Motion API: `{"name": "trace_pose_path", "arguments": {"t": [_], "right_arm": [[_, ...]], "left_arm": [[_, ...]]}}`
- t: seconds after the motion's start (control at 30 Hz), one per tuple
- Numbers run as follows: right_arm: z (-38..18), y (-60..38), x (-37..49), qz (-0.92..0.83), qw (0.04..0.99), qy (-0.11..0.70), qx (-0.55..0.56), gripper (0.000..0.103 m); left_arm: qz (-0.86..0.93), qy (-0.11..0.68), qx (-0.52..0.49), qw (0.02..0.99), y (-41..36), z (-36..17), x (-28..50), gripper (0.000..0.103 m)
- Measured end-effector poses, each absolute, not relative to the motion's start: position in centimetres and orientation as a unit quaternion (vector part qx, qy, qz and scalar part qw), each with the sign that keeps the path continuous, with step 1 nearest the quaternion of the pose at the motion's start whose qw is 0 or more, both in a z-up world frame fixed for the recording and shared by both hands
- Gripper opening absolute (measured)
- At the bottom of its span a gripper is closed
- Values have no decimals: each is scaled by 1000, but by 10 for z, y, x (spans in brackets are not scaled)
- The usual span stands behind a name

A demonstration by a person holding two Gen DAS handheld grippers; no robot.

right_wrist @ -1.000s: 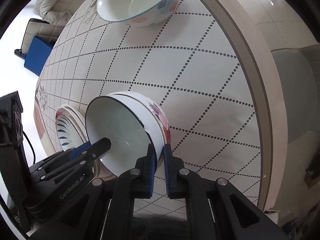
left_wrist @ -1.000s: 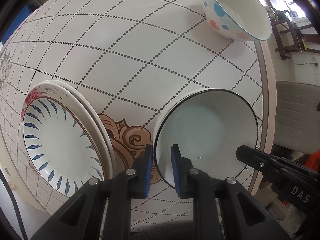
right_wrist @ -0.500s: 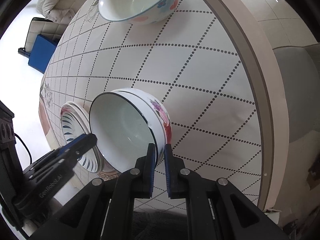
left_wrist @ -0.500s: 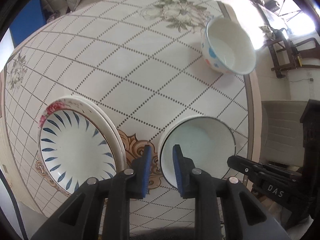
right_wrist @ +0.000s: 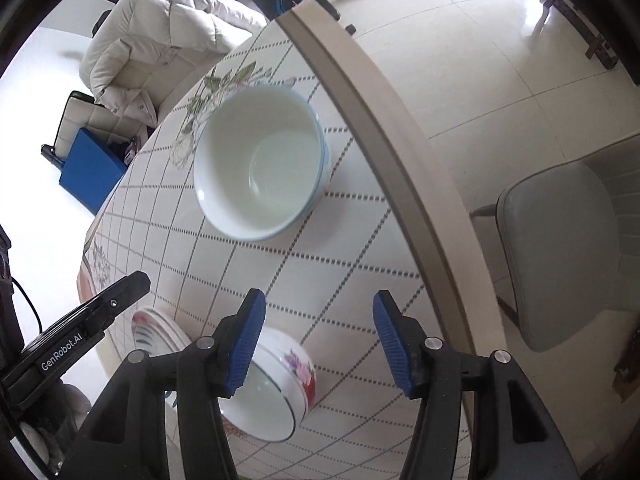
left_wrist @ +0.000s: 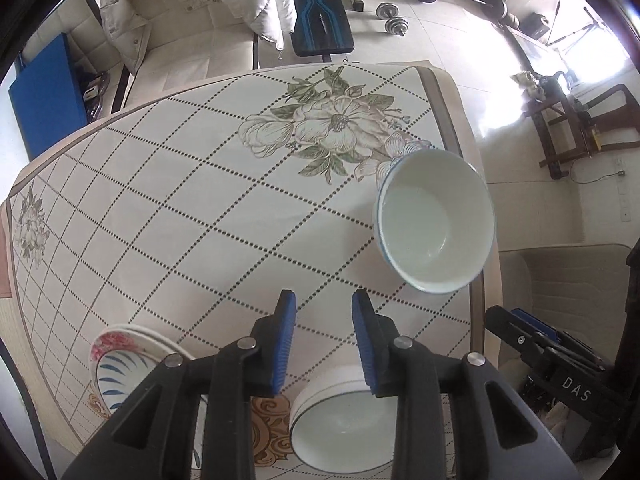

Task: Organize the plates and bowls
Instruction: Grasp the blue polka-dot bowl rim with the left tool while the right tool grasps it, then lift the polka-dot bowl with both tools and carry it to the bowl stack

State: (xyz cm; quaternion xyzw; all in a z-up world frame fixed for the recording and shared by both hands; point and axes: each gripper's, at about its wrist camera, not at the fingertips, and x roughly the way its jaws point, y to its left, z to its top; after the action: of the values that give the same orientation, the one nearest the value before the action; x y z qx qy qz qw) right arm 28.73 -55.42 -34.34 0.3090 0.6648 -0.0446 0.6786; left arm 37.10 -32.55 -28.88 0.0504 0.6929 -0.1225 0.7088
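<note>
A white bowl with a black rim and a flower print point(left_wrist: 340, 432) point(right_wrist: 276, 384) stands on the patterned table point(left_wrist: 180, 200), low in both views. My left gripper point(left_wrist: 323, 304) hovers above its far rim, open a little, nothing between the pads. My right gripper point(right_wrist: 319, 300) is above and beside the same bowl; its jaws are opening wide and are empty. A second white bowl with a blue rim point(left_wrist: 434, 220) point(right_wrist: 260, 168) sits farther off near the table's right edge. A stack of plates point(left_wrist: 116, 360) point(right_wrist: 152, 328), the top one blue-leafed, lies left of the first bowl.
The table's beige edge point(right_wrist: 400, 168) runs close to both bowls on the right, with a grey chair point(right_wrist: 560, 260) beyond it. A sofa with cushions point(left_wrist: 180, 12), a weight bench point(left_wrist: 320, 8) and dumbbells point(left_wrist: 394, 20) stand past the far side.
Both grippers let go of the black-rimmed bowl's rim, rose, and shifted toward the blue-rimmed bowl. The right jaws spread wide; the left parted slightly.
</note>
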Motion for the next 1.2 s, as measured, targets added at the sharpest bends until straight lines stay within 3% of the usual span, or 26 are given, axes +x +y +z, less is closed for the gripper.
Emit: {"name": "trace_pose_path", "arguments": {"t": [0.43,0.8,0.83,0.9,1.0,1.07,1.2], "right_arm": [[-378,-584,358,-63,678,675,284,59],[-411,-580,379,-54,661,696,277,57],[-412,-580,379,-55,661,695,277,56],[-416,-578,380,-55,660,697,275,34],[-419,-574,380,-45,653,701,284,15],[-417,-569,380,-43,654,700,283,9],[-412,-560,381,-52,658,705,259,8]], "left_arm": [[-145,732,56,664,-377,-342,433,27],[-167,753,51,635,-398,-370,440,26],[-168,753,51,634,-399,-371,440,26],[-167,750,49,638,-397,-372,439,19],[-172,748,48,640,-395,-370,434,13],[-172,740,59,647,-397,-366,430,13],[-168,734,62,656,-394,-361,422,13]]}}
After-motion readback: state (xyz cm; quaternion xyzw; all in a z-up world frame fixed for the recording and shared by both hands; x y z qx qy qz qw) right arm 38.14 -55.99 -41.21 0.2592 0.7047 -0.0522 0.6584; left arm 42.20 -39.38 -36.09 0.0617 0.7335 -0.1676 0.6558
